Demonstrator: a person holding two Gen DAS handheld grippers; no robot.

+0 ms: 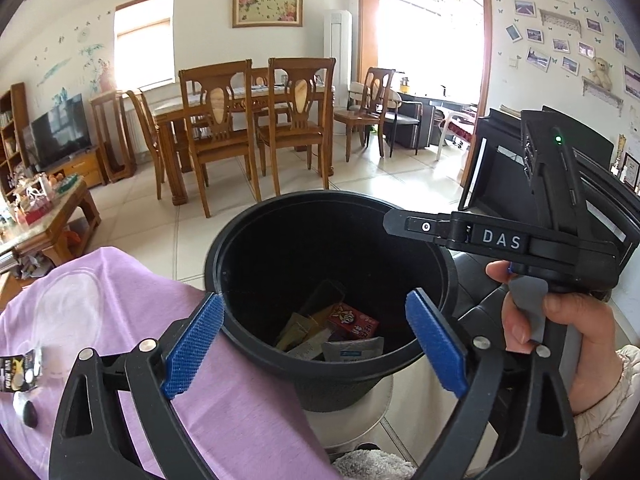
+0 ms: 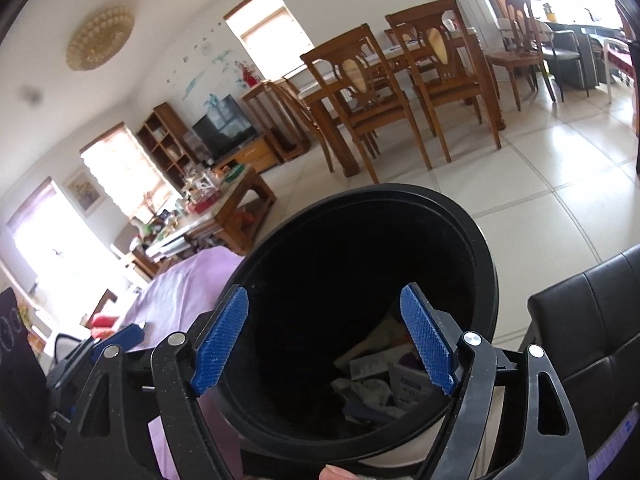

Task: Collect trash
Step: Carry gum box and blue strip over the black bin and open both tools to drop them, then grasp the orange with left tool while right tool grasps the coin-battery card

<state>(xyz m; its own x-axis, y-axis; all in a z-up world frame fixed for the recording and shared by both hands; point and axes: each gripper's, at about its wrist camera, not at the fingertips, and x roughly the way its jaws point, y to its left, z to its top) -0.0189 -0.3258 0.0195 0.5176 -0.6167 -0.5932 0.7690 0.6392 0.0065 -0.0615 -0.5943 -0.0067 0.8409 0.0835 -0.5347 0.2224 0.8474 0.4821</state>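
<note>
Left gripper [image 1: 316, 344] and right gripper [image 2: 326, 340] wide, empty, above trash bin [image 1: 240, 240].

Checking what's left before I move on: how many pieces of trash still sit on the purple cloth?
3 visible in the left wrist view, at the purple cloth's left edge: clear plastic container, dark printed wrapper, small dark lump. More may lie outside the view.

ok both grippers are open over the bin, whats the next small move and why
Probably swing the left gripper back to the purple cloth, since small items lie there while the bin already holds wrappers and nothing sits between its fingers.
</note>
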